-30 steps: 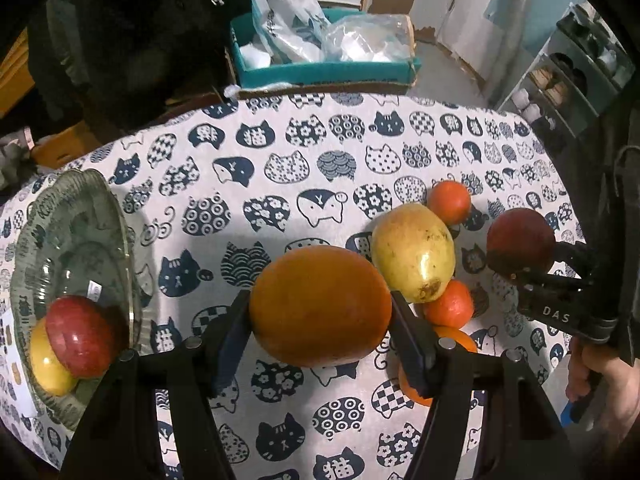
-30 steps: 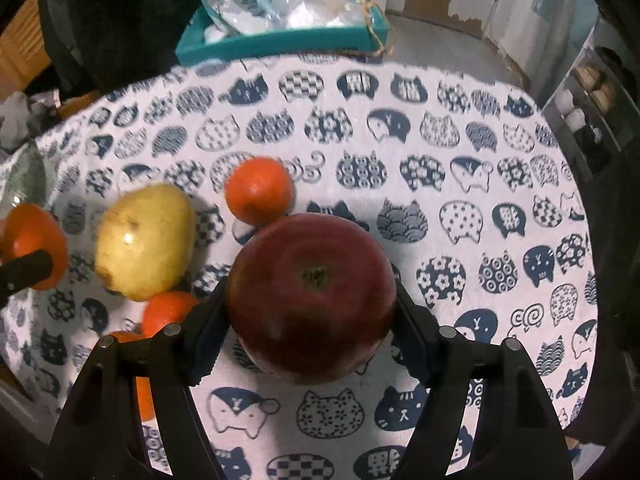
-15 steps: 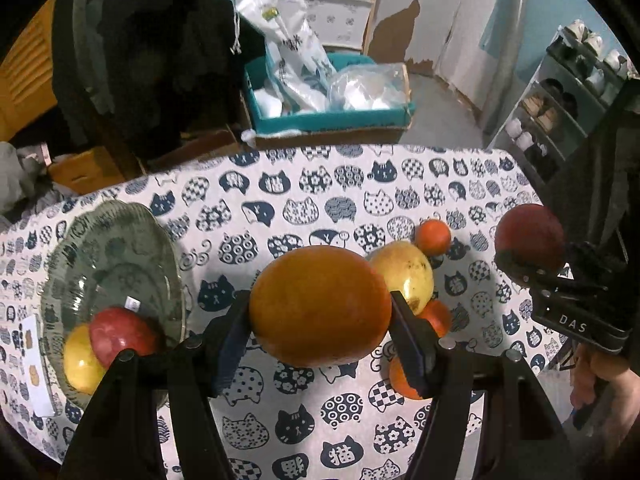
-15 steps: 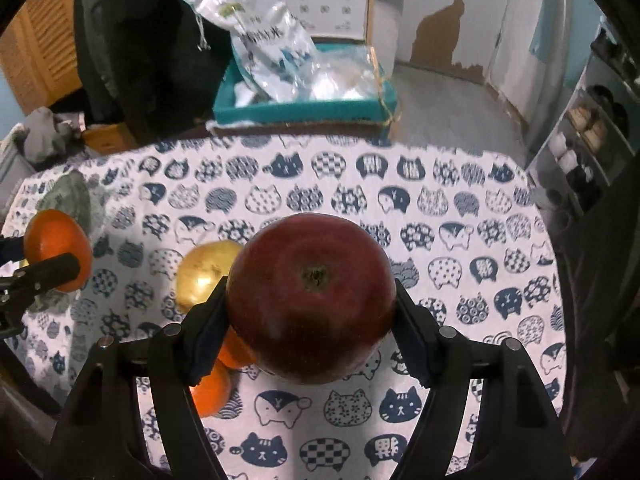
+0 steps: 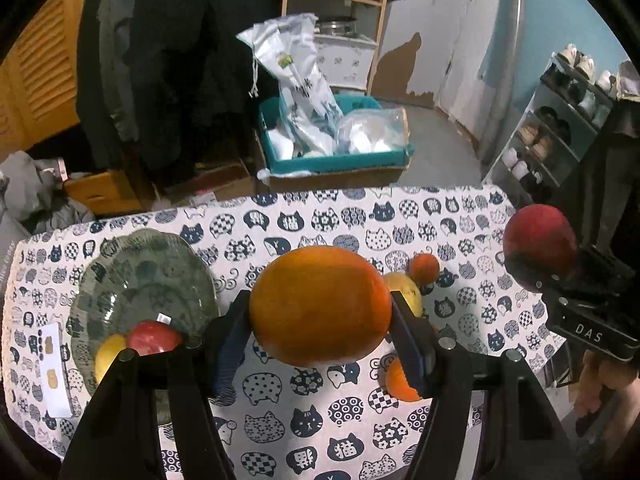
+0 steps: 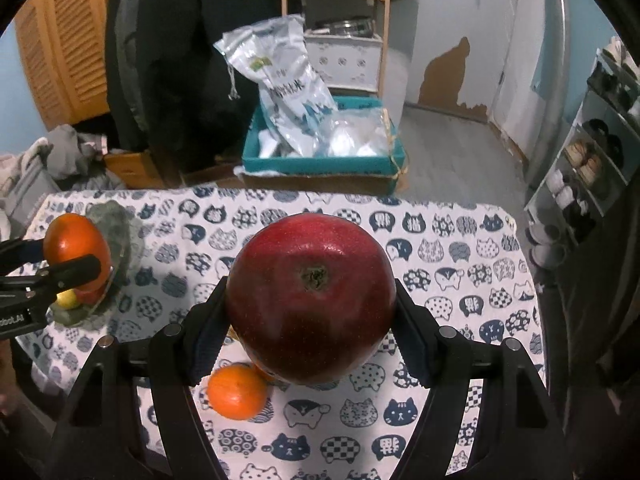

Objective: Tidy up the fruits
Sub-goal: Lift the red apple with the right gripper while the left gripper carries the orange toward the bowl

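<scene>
My left gripper is shut on a large orange and holds it high above the table. My right gripper is shut on a dark red apple, also held high; that apple shows at the right of the left wrist view. A green glass plate at the table's left holds a red apple and a yellow fruit. A yellow pear and small oranges lie on the cloth under the grippers. One small orange shows below my right gripper.
The table carries a cat-print cloth. A white label strip lies left of the plate. Beyond the far edge stand a teal box with bags, a wooden shelf and a shoe rack at the right.
Both grippers have risen well above the table with their fruit still held. The table and the fruit on it look smaller and farther. The plate is now nearer the left gripper's line.
</scene>
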`<state>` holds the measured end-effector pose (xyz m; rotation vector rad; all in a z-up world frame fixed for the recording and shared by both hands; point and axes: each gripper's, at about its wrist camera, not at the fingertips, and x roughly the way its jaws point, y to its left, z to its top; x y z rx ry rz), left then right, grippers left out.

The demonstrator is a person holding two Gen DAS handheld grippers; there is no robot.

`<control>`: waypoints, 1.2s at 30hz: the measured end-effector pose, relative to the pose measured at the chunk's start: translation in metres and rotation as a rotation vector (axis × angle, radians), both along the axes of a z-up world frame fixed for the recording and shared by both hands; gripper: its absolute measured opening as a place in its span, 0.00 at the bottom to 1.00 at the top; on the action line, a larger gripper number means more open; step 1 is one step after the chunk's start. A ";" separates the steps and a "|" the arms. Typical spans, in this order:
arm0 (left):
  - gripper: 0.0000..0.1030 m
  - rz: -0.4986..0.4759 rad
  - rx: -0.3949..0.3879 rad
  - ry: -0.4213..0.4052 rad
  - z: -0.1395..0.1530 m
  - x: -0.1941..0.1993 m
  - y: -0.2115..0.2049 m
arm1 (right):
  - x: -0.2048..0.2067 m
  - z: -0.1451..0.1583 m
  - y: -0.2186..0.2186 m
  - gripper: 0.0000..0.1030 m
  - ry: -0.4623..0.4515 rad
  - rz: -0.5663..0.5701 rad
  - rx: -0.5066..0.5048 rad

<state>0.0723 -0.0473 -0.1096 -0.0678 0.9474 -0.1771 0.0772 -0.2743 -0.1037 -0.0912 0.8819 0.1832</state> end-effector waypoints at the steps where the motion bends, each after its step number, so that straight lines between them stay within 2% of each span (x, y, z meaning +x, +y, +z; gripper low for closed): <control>1: 0.66 0.003 -0.001 -0.012 0.005 -0.002 0.002 | -0.001 0.003 0.002 0.72 -0.008 0.005 0.003; 16: 0.66 0.059 -0.001 -0.110 0.037 -0.016 0.034 | -0.011 0.042 0.039 0.72 -0.090 0.086 0.032; 28: 0.66 0.133 0.005 -0.150 0.050 -0.025 0.071 | -0.004 0.058 0.082 0.72 -0.113 0.154 0.055; 36: 0.66 0.201 -0.001 -0.142 0.049 -0.027 0.110 | 0.004 0.062 0.122 0.72 -0.109 0.205 0.066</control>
